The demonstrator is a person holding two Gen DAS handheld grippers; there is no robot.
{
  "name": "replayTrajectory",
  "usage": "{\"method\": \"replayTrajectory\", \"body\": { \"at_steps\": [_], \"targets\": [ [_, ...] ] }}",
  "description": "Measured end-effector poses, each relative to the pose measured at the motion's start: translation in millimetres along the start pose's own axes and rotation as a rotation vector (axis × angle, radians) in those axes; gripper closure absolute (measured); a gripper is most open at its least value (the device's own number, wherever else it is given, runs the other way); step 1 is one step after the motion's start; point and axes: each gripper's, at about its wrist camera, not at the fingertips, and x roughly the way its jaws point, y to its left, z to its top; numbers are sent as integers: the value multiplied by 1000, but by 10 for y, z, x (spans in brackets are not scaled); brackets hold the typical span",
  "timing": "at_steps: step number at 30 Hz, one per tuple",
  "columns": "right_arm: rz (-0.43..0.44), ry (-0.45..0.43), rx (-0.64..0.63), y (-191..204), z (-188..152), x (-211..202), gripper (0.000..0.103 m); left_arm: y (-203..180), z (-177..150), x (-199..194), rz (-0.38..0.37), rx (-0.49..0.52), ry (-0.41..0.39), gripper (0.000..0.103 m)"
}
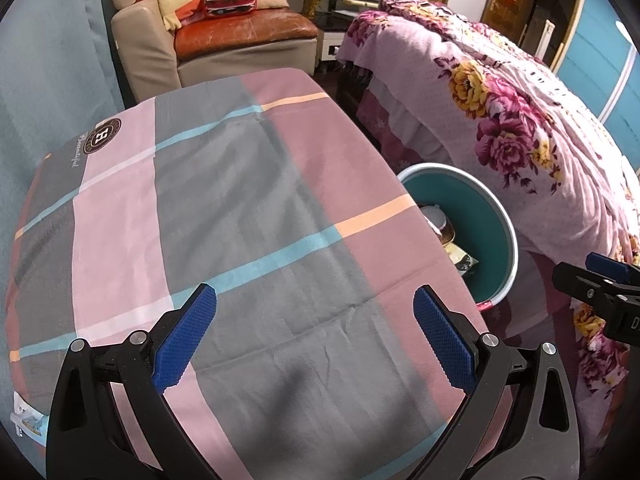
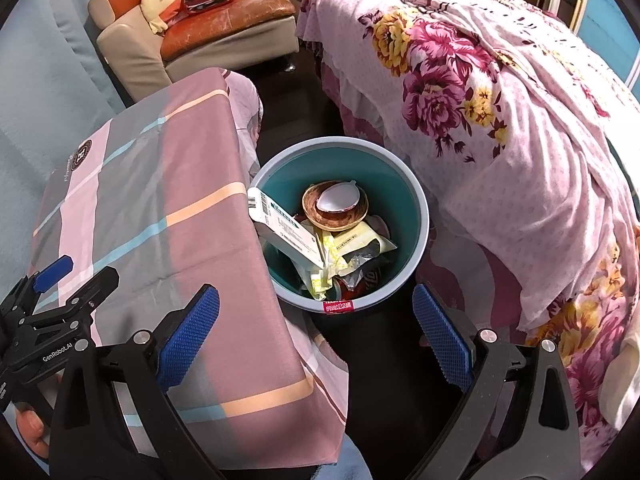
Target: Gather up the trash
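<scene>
Left wrist view: the left gripper (image 1: 314, 336) hangs wide open and empty over the bare checked cloth of the worktop (image 1: 224, 208). No trash lies on it. The bin (image 1: 502, 216) stands on the floor off the worktop's right edge, half hidden.

Right wrist view: the right gripper (image 2: 316, 338) is likewise spread wide, holding nothing, directly above the bin (image 2: 420, 216). Only here do the contents show: a white carton (image 2: 286, 230) leaning on the rim, a brown bowl (image 2: 334, 206), wrappers (image 2: 352, 246). The right gripper is nearer the bin; collection appears complete.
</scene>
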Motion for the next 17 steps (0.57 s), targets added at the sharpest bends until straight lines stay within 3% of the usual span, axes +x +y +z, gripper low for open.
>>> {"method": "replayTrajectory", "body": {
  "at_steps": [17],
  "targets": [
    [-35,-1,-23,13,27,11,7,60,-27,30,15,-16,10,4]
  ]
}}
